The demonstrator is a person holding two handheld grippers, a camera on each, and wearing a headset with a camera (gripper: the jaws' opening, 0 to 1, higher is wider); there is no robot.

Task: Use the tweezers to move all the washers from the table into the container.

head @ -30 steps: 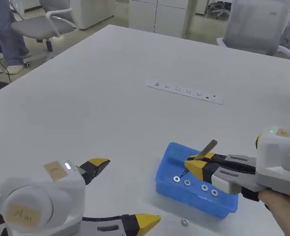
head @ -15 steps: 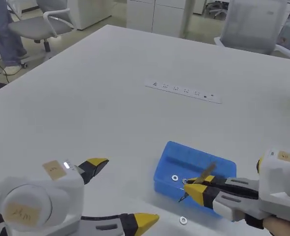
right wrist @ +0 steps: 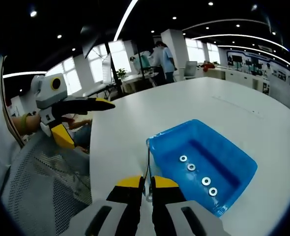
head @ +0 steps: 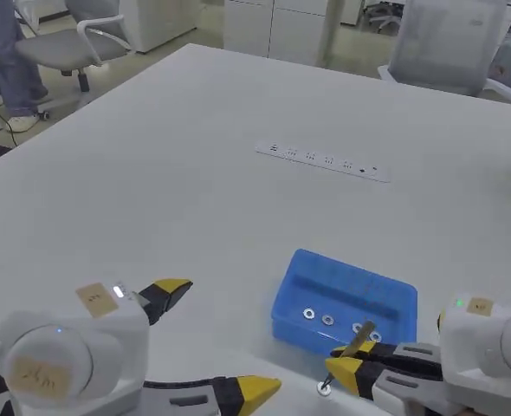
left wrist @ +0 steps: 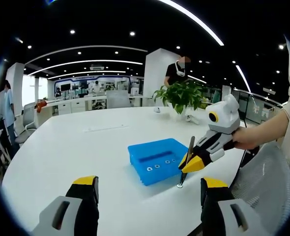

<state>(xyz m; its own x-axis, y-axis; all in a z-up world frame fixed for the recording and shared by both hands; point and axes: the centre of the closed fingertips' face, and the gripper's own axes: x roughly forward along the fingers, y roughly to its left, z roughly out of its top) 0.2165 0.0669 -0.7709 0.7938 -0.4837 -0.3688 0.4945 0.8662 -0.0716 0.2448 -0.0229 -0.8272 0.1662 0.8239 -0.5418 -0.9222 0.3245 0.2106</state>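
A blue container (head: 342, 264) sits near the table's front edge with several washers (head: 327, 320) lying in it. One loose washer (head: 324, 389) lies on the table just in front of it. My right gripper (head: 349, 370) is shut on the tweezers (head: 356, 341), whose tip points down right at that loose washer. From the left gripper view, the tweezers (left wrist: 188, 155) slant down to the washer (left wrist: 179, 186) beside the container (left wrist: 155, 177). In the right gripper view the tweezers (right wrist: 148, 160) stick out between the shut right gripper (right wrist: 147, 184). My left gripper (head: 216, 336) stands open and holds nothing, left of the container.
A white strip with sockets (head: 323, 161) lies across the middle of the table. Office chairs (head: 82, 39) stand beyond the far left edge, another at the far right (head: 450, 39). A potted plant (left wrist: 179, 96) stands at the table's far end.
My right gripper has drawn back with the tweezers from over the container to the table in front of it, and the tip has dropped to the loose washer. The left gripper has stayed put.
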